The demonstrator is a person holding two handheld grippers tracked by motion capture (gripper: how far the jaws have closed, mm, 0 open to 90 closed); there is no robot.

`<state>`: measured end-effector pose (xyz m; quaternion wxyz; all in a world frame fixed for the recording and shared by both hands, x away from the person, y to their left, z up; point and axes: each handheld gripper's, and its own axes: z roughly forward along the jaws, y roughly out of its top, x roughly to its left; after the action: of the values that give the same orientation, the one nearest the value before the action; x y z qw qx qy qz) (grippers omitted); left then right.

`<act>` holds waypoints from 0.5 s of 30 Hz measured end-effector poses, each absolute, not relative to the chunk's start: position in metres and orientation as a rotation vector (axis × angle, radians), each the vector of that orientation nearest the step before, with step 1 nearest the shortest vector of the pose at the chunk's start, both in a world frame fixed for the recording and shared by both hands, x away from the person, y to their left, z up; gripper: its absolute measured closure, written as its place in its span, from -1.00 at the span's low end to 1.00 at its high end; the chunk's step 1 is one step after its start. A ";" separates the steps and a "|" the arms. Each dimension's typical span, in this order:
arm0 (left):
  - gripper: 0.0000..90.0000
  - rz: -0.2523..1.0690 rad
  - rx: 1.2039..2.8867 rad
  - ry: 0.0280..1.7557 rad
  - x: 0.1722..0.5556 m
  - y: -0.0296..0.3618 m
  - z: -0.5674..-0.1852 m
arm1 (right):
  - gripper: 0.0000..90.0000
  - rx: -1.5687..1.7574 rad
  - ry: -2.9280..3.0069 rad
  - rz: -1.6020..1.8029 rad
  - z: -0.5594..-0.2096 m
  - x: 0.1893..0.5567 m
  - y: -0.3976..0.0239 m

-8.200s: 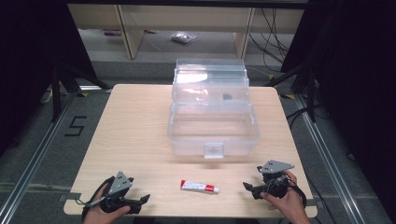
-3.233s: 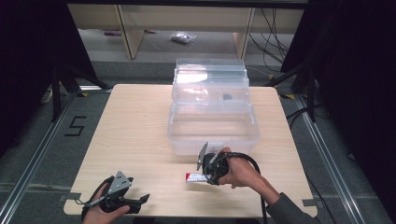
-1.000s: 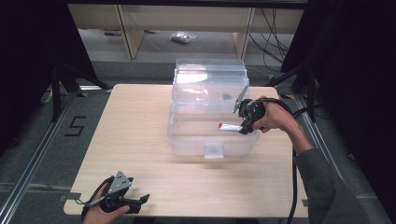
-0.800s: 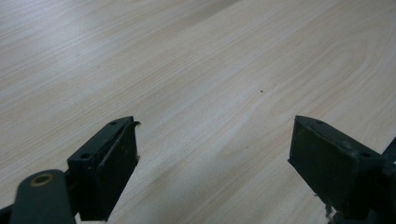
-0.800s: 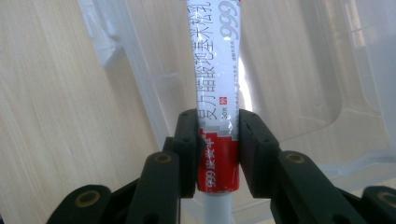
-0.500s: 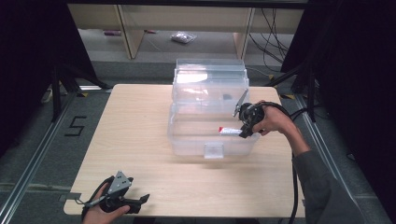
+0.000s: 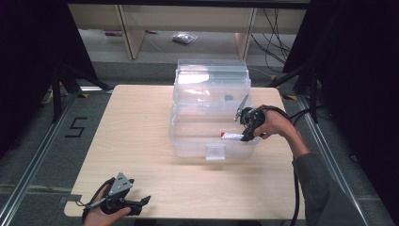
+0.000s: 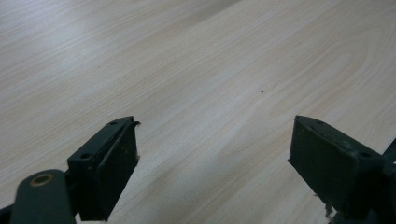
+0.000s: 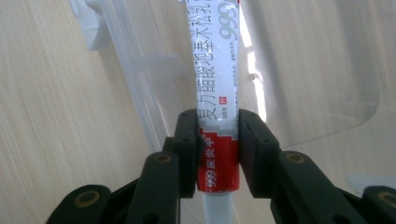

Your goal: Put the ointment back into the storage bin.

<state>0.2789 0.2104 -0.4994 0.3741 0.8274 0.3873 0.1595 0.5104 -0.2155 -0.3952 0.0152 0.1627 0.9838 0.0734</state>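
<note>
While I'm looking down from the high view, my right gripper (image 7: 245, 133) is over the open clear plastic box (image 7: 214, 120) that sits toward the far middle of the light wood tabletop (image 7: 136, 127). Its jaws are clamped on a white and red tube (image 7: 231, 136), which sticks out to the left over the front compartment of the box, just behind the front wall with the latch. I honestly can't tell from up here whether the tube touches the box floor. The box lid stands up at the back. My right hand (image 7: 273, 123) is wrapped around the gripper body and the cable runs back along my sleeve. My left gripper (image 7: 136, 203) is way down at the near left corner of the tabletop, well apart from the box, jaws pointing right.

Left gripper view: both black jaws are spread wide apart with just bare wood grain between them.

Right gripper view: the jaws are pinched on the red end of the tube (image 9: 215, 116), near its cap end, and the white printed part runs straight up away from the camera. Under it is the clear box (image 9: 299, 70) bottom, with the ribbed box wall on the left and tabletop (image 9: 56, 102) past that
</note>
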 end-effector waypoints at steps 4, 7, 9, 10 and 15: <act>-0.67 0.408 2.119 0.992 0.279 0.210 -0.499 | 0.57 0.540 3.067 0.212 -0.396 0.510 -0.215; -0.67 0.408 2.118 0.992 0.279 0.210 -0.499 | 0.56 0.517 3.090 0.226 -0.400 0.513 -0.215; -0.67 0.407 2.119 0.992 0.279 0.210 -0.499 | 0.53 0.519 3.084 0.234 -0.400 0.515 -0.215; -0.67 0.407 2.119 0.991 0.279 0.210 -0.499 | 0.54 0.547 3.081 0.229 -0.400 0.515 -0.215; -0.67 0.407 2.120 0.991 0.279 0.210 -0.499 | 0.50 0.562 3.065 0.261 -0.395 0.514 -0.216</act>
<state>0.2789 0.2101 -0.4994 0.3740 0.8277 0.3870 0.1590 0.5138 -0.2161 -0.3952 0.0071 0.1796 0.9802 0.0834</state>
